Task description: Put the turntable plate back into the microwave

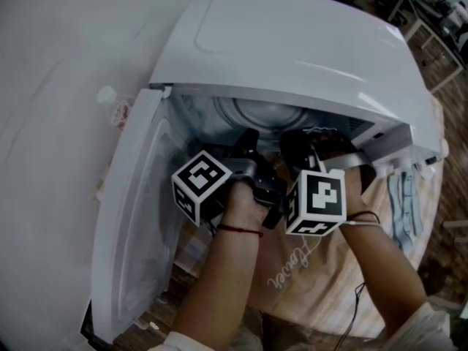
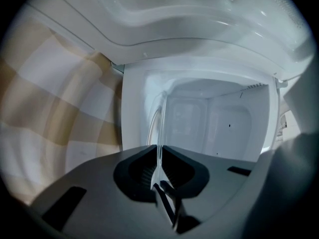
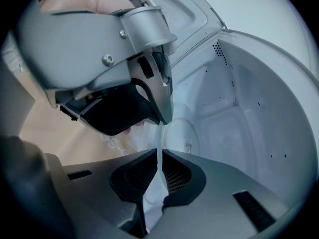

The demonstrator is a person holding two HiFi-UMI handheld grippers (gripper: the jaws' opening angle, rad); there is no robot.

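One microwave (image 1: 292, 42) with one door (image 1: 135, 218). One plate (image 3: 155, 188). Two grippers: left gripper (image 2: 159, 151), right gripper (image 3: 159, 156) — and two marker cubes, left cube (image 1: 201, 185) and right cube (image 1: 316, 202). Two hands: left hand (image 1: 245, 203), right hand (image 1: 354, 186). One cloth (image 1: 329, 284). One red string (image 1: 240, 229) on the left wrist, one dark band (image 1: 363, 216) on the right

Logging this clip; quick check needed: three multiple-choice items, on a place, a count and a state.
1. The clear glass turntable plate is: A flat on a shelf; B at the white microwave's open cavity; C on the microwave's top.
2. Grippers clamping it: A none; B one; C two.
3. The microwave's white door is: A open; B shut; C missing.
Answers: B, cavity walls lie just behind it; C, left gripper and right gripper each pinch its edge; A, it swings out leftward.
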